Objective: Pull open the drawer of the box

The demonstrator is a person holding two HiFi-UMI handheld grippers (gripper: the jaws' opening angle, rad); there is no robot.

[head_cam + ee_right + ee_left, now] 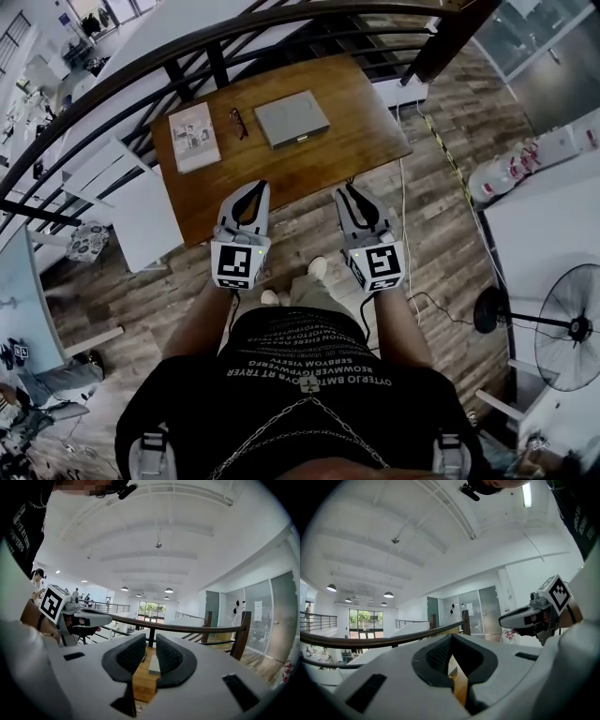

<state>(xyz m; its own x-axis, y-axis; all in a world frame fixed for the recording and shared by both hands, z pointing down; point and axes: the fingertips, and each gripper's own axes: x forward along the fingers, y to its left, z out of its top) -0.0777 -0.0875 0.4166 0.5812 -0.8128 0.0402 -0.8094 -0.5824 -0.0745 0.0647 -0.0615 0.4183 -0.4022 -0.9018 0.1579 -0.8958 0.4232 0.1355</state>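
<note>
A flat grey box [292,120] lies on the far right part of the brown wooden table [319,159]; no drawer stands out from it. In the right gripper view the box [154,664] shows through the gap between the pads. My left gripper [249,190] hovers at the table's near edge, its fingertips together on nothing; its own view [451,639] shows only a sliver of table wood [460,688] below the tips. My right gripper [352,192] hangs beside it at the same edge, jaws parted and empty [150,644]. Both are well short of the box.
A book [194,137] and a pair of glasses [238,123] lie on the table left of the box. A dark curved railing [187,58] runs behind the table. White tables [141,216] stand at the left, a floor fan [567,328] at the right, cables [422,300] on the floor.
</note>
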